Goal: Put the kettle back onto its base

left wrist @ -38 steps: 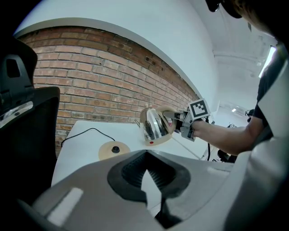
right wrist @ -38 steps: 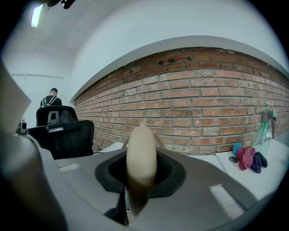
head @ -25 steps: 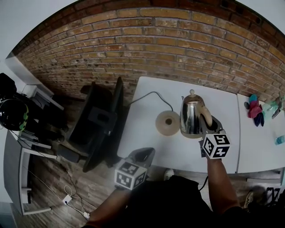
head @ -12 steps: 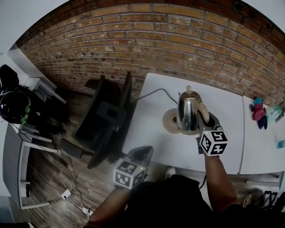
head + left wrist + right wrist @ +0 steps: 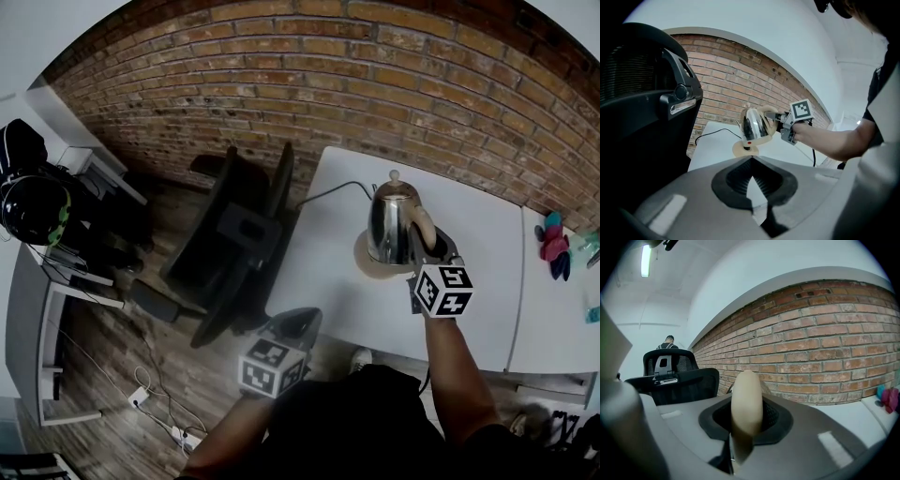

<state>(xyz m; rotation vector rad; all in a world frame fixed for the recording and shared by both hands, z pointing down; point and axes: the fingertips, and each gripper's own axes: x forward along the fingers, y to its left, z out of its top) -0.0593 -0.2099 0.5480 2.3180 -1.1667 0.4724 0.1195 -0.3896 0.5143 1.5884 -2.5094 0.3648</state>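
1. Writing: each gripper carries a cube printed with black-and-white square markers, the right cube [image 5: 442, 291] and the left cube [image 5: 274, 366]. The markers are patterns, not letters.
2. Kettle [image 5: 392, 225]: polished steel, with a knobbed lid that is closed, so its contents cannot be seen. A beige handle [image 5: 746, 399] curves down its near side. A small red dot marks the dark part under its body in the left gripper view.
3. Base [image 5: 367, 262]: a round beige disc on the white tabletop [image 5: 319, 272]. The kettle is directly over it and upright. Whether it is seated on it cannot be told.
4. Cord [image 5: 328, 192]: black, running from the base across the tabletop to its far left edge.
5. Right gripper [image 5: 429, 246]: its fingers are closed on the kettle's handle, which fills the gap between them.
6. Left gripper [image 5: 298, 323]: it is off the near left edge of the tabletop, well apart from the kettle. Its fingers meet at the tips with nothing between them.
7. Surroundings: a black chair [image 5: 244, 244] stands left of the tabletop, and a brick wall [image 5: 375, 84] rises behind it.
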